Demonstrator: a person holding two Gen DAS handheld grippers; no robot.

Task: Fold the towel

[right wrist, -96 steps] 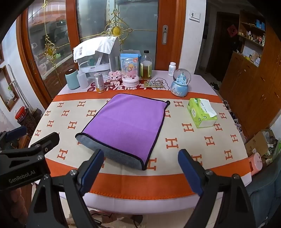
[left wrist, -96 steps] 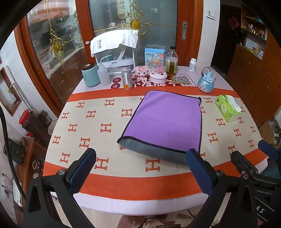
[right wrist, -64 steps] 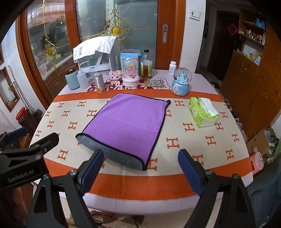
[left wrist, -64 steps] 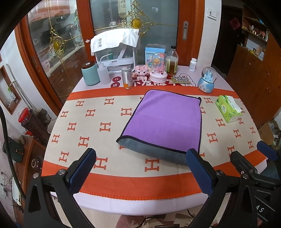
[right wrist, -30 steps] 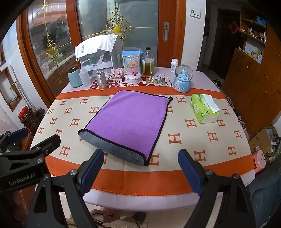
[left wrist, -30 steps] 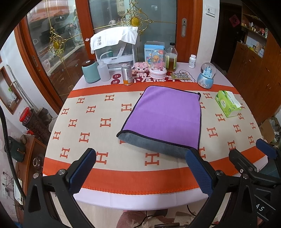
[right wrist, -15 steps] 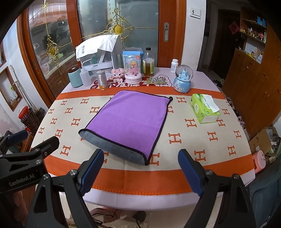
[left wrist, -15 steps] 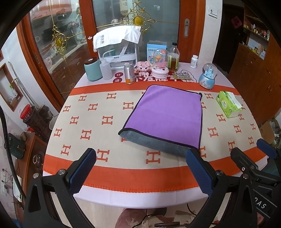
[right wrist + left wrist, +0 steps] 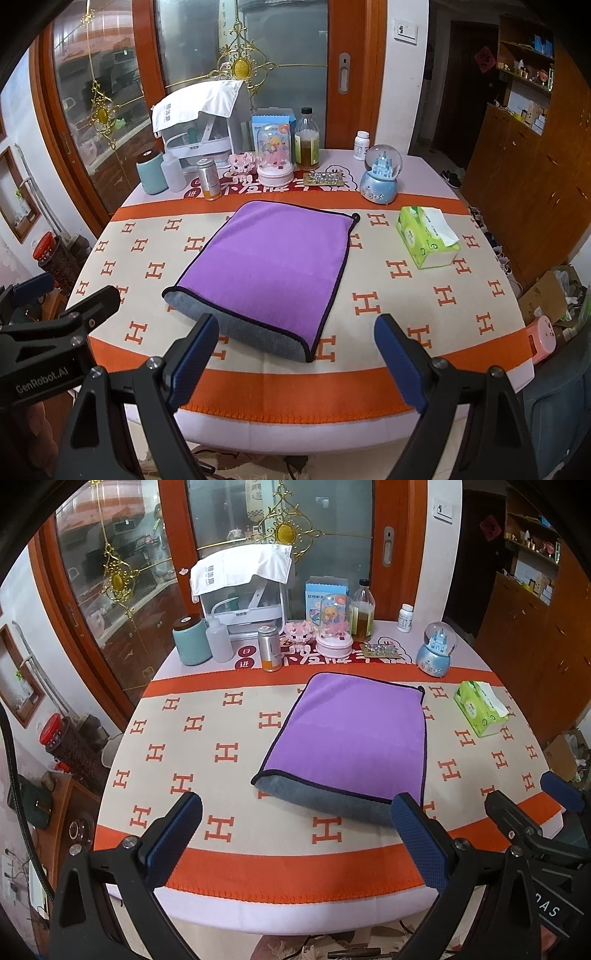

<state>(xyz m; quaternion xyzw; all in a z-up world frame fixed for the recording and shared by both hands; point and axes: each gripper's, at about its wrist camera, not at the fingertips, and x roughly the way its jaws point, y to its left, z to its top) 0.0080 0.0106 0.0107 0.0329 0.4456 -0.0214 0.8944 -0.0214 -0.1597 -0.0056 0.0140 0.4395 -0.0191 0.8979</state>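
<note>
The purple towel (image 9: 271, 258) lies flat in the middle of the surface (image 9: 424, 295), apparently already doubled over, its grey underside showing along the near edge. Both the left gripper (image 9: 299, 830) and right gripper (image 9: 291, 354) hover off the near rim, fingers spread wide and empty, probably held back because no grip is wanted yet.

Towel (image 9: 351, 734) flat on table (image 9: 229, 864), centre. Right of towel, apart: tissue pack (image 9: 480, 707). Behind towel, in a row at far edge: snow globe (image 9: 436, 648), bottle (image 9: 362, 611), can (image 9: 269, 648), canister (image 9: 190, 638).
</note>
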